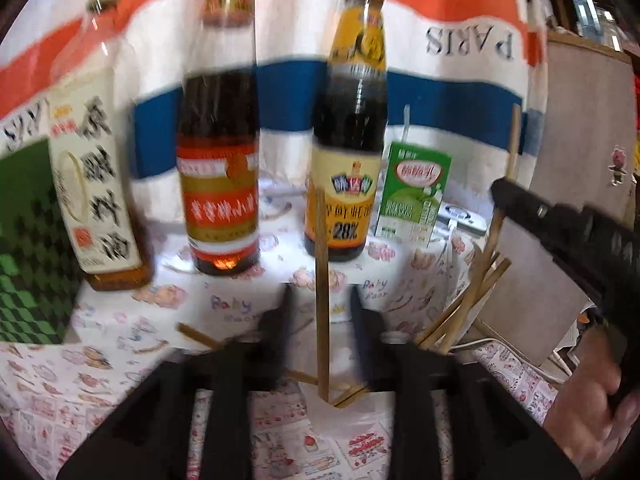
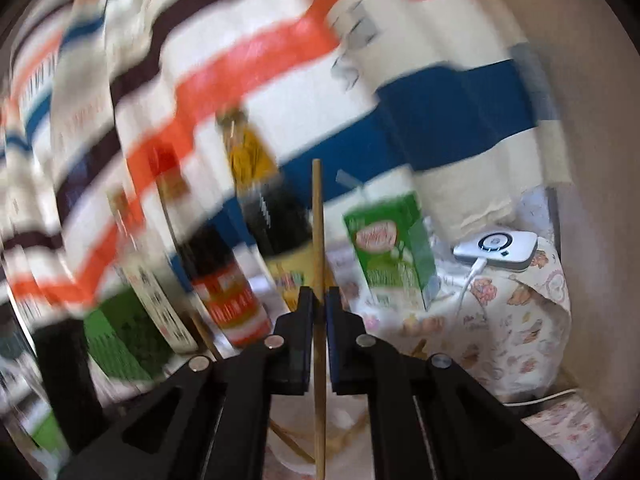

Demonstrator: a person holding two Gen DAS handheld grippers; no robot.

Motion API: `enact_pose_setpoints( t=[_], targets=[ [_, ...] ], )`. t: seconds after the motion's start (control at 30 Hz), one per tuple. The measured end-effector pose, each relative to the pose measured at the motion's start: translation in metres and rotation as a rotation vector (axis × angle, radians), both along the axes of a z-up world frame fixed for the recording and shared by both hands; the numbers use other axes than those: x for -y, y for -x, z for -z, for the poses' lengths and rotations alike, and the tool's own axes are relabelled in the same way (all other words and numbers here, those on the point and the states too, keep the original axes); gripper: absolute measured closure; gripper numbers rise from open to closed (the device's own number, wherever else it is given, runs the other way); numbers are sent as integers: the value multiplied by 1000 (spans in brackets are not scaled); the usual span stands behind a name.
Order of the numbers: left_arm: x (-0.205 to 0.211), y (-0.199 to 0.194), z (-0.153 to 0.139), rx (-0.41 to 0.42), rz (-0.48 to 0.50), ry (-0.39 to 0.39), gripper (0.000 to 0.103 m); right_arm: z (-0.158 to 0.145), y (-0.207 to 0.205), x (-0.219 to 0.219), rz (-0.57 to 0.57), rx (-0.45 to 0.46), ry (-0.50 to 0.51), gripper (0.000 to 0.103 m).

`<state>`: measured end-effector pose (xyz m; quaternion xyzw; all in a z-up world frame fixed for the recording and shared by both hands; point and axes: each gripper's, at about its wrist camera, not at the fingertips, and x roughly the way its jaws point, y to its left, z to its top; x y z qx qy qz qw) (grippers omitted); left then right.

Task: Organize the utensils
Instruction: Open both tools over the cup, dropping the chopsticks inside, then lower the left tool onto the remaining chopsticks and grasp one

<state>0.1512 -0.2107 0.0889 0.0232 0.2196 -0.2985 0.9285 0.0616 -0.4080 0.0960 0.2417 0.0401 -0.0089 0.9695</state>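
- Between the spread jaws of the left gripper (image 1: 322, 300), one chopstick (image 1: 321, 292) stands near-upright, pads clear of it as far as the blur shows.
- Right gripper (image 2: 319, 300) is pressed together, pinching a second chopstick (image 2: 319, 264) mid-shaft, pointing about level toward the bottles.
- More chopsticks (image 1: 466, 304) lean in a cup (image 1: 394, 336) on the bench (image 1: 120, 344).
- Handling, my guess: light, stiff, thin wood, smooth; pinch mid-shaft, gently.
- A hand (image 1: 588, 408) grips the right tool's handle.
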Motion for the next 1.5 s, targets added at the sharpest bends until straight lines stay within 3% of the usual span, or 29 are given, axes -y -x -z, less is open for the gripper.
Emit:
enact_pose_setpoints(
  t=[0.1,0.2,0.33,0.5,0.67,0.77,0.83,0.93,1.13,1.33,1.5],
  targets=[
    [-16,18,-11,68,3,18,42,-1,13,8,46,77,-55,97],
    [-28,27,-19,65,3,47,37,4,12,2,81,95,-29,97],
    [-49,40,-25,101,-39,67,26,18,-7,-11,92,20,23,97],
    [-84,48,-23,125,-117,58,16,23,-29,-31,-22,-116,135,97],
    [-121,51,-10,110,-187,73,15,39,-51,-36,-135,-232,109,95],
    [-135,54,-3,110,-240,66,15,48,-60,-37,-142,-284,116,94],
    [-143,59,-1,110,-250,87,15,49,-61,-38,-127,-307,140,66],
    [-153,65,1,99,-272,116,13,44,-56,-39,-106,-295,162,45],
    [-167,79,5,90,-319,86,11,18,-36,-56,-64,-306,231,11],
    [-176,98,1,109,-357,45,3,6,-5,-76,-94,-295,275,4],
    [-186,115,-1,110,-370,102,0,4,17,-95,-116,-320,327,2]
  ],
)
